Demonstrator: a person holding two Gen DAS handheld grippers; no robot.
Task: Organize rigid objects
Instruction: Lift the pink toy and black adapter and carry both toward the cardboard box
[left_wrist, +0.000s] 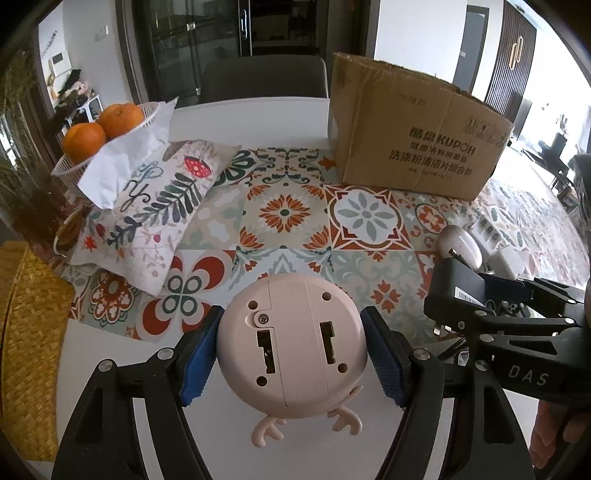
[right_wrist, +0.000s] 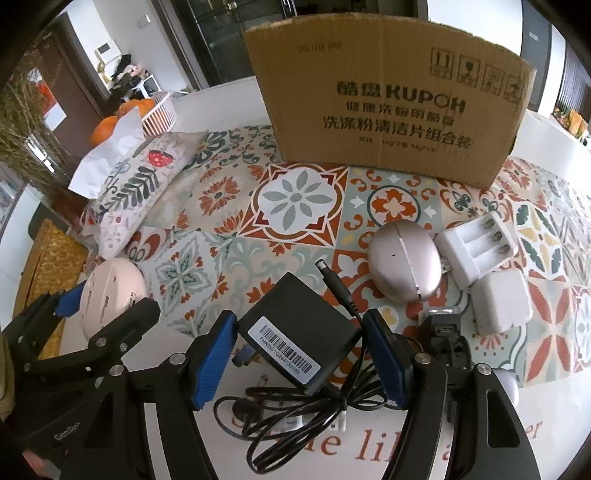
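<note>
My left gripper (left_wrist: 291, 354) is shut on a round pink toy with antlers (left_wrist: 291, 347), its underside facing the camera, held above the table's near edge. It also shows at the left of the right wrist view (right_wrist: 110, 291). My right gripper (right_wrist: 301, 350) is shut on a black power adapter (right_wrist: 295, 332) with a barcode label; its cable (right_wrist: 295, 410) hangs in loops below. The adapter also shows in the left wrist view (left_wrist: 454, 288). A brown cardboard box (right_wrist: 388, 99) stands at the back of the patterned mat (right_wrist: 295, 199).
On the mat to the right lie a silver egg-shaped case (right_wrist: 404, 262), a white battery charger (right_wrist: 476, 247), a white cube plug (right_wrist: 502, 299) and a small black device (right_wrist: 443, 328). A patterned cushion (left_wrist: 155, 210), tissue and a basket of oranges (left_wrist: 99, 129) sit left. A woven yellow basket (left_wrist: 26, 321) is at far left.
</note>
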